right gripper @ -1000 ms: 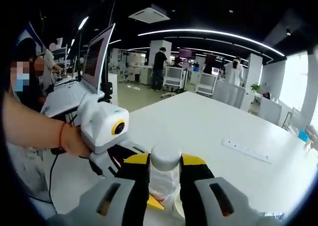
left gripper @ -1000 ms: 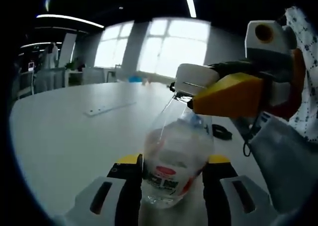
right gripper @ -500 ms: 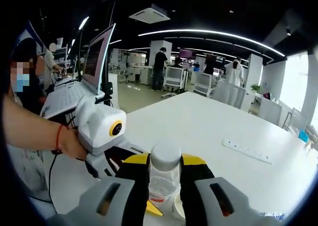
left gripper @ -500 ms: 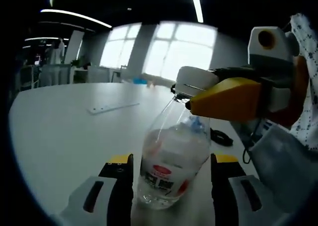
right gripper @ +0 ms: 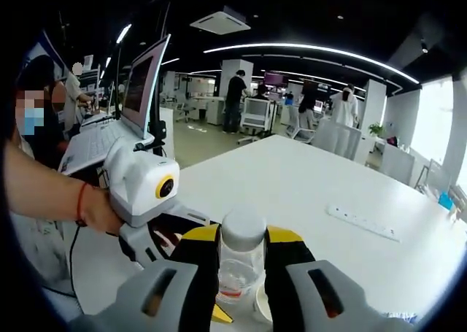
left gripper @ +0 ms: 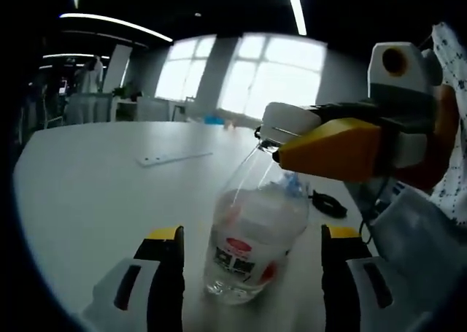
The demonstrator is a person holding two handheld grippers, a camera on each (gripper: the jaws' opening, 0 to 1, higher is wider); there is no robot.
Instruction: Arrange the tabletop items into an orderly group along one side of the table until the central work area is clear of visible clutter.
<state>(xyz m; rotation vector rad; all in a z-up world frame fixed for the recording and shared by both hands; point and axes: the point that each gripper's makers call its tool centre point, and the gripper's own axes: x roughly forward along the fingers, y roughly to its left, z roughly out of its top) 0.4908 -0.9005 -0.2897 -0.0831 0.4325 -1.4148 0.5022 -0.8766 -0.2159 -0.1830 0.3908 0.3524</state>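
A clear plastic water bottle (left gripper: 255, 233) with a red and white label stands on the white table (left gripper: 95, 193). My left gripper (left gripper: 253, 273) is open, its yellow-tipped jaws apart from the bottle's body on either side. My right gripper (left gripper: 281, 136) comes in from the right and is shut on the neck just under the white cap (left gripper: 286, 119). In the right gripper view the cap (right gripper: 243, 228) sits between the jaws of my right gripper (right gripper: 242, 257). The left gripper (right gripper: 171, 233) shows at lower left, held by a hand.
A white power strip (left gripper: 174, 157) lies far out on the table (right gripper: 363, 222). A black cable (left gripper: 328, 204) lies beyond the bottle. An open laptop (right gripper: 139, 91) stands at the table's left edge. A small white round item (right gripper: 260, 303) rests beside the bottle's base.
My left gripper's jaws have spread apart and let go of the bottle's body. The right gripper has kept its hold on the neck.
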